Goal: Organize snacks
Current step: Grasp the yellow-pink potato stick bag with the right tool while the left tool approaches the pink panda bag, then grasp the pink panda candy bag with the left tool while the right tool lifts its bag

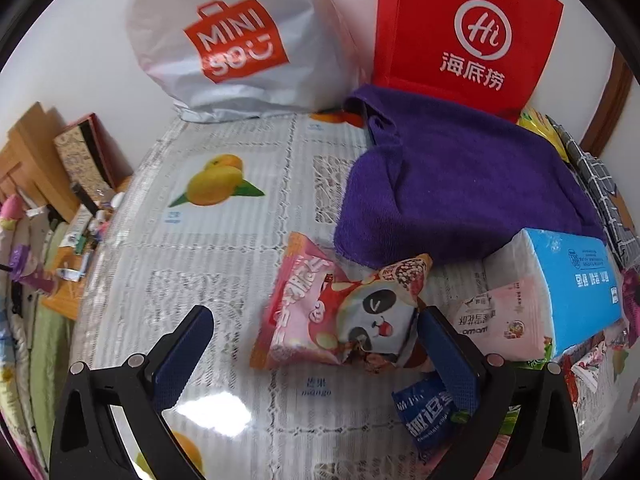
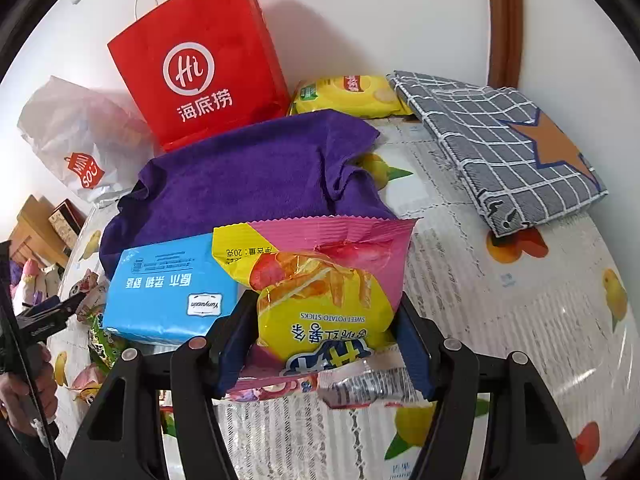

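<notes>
My left gripper (image 1: 316, 334) is open, its jaws wide on either side of a pink panda snack packet (image 1: 340, 312) lying on the table; the right finger (image 1: 448, 344) touches the packet's edge. A blue chocolate snack packet (image 1: 426, 412) lies by that finger, and a pale pink packet (image 1: 500, 324) sits against a blue tissue pack (image 1: 576, 280). My right gripper (image 2: 324, 344) is shut on a yellow-and-pink sweet potato sticks bag (image 2: 324, 292), held above the table. More small snacks (image 2: 100, 340) lie left of the tissue pack (image 2: 172, 284). The left gripper shows at the far left of the right wrist view (image 2: 48, 312).
A purple towel (image 1: 460, 184) covers something mid-table. A red paper bag (image 1: 468, 36) and a white Miniso bag (image 1: 240, 40) stand against the wall. A yellow chips bag (image 2: 352, 94) and a grey checked cloth bag (image 2: 508, 144) lie at the back right. The fruit-print tablecloth (image 1: 220, 208) has bare room left.
</notes>
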Demonstrator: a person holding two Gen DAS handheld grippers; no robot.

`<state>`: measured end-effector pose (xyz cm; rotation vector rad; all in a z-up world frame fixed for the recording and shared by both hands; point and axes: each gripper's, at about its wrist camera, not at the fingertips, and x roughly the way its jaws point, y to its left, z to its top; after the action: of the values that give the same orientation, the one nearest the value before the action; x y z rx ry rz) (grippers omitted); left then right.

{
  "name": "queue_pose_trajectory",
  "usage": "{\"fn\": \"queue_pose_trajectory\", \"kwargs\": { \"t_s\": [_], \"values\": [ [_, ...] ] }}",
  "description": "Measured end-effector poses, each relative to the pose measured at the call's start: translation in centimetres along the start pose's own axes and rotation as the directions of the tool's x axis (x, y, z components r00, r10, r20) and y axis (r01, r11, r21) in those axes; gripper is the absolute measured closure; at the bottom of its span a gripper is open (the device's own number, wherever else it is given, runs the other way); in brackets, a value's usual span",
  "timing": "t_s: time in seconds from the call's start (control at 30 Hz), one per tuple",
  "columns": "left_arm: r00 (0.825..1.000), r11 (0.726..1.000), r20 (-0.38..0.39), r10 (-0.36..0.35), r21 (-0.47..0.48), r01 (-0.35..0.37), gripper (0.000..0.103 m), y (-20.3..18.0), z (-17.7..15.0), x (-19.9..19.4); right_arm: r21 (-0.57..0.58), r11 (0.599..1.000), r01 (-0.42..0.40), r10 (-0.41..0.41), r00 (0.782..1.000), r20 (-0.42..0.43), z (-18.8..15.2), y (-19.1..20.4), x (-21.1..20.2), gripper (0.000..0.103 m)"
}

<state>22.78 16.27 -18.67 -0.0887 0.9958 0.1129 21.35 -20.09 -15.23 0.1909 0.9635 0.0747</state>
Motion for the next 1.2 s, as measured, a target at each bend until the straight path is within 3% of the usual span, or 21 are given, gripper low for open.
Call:
{"fn": "queue_pose_trajectory", "kwargs": {
  "t_s": [0.1,0.27,0.33,0.57,0.83,1.2],
  "values": [
    [0.999,0.999,-0.004,-0.039,-0.003,0.039,0.003,0.1,0.0,0.6,0.010,1.000,0.001,-0.001,1.000,-0.005,-0.4,0.4,-0.4,0.037],
    [0.994,0.994,-0.024,-0.104,0.013,0.105,0.035,0.1,-0.1,1.1,0.017,0.999,0.038,-0.038,0.999,-0.004,-1.0,0.9,-1.0,0.037],
    [0.992,0.992,-0.022,-0.128,0.013,0.128,0.039,0.1,-0.2,0.9,0.021,0.999,0.049,-0.049,0.999,-0.004,-1.1,1.0,-1.2,0.037],
    [0.988,0.988,-0.005,-0.156,0.019,0.156,0.042,0.8,-0.1,-0.7,0.041,0.997,0.070,-0.071,0.997,0.016,-1.9,1.8,-2.9,0.037],
    [0.990,0.992,0.050,-0.130,0.010,0.130,0.042,1.6,-1.6,-4.8,0.027,0.998,0.065,-0.066,0.997,0.044,-3.7,2.4,-5.9,0.037],
    [0.983,0.988,0.101,-0.156,0.003,0.157,0.042,-0.7,-4.8,-11.2,0.006,0.999,0.039,-0.040,0.996,0.077,-6.0,1.5,-9.1,0.037]
  ]
}}
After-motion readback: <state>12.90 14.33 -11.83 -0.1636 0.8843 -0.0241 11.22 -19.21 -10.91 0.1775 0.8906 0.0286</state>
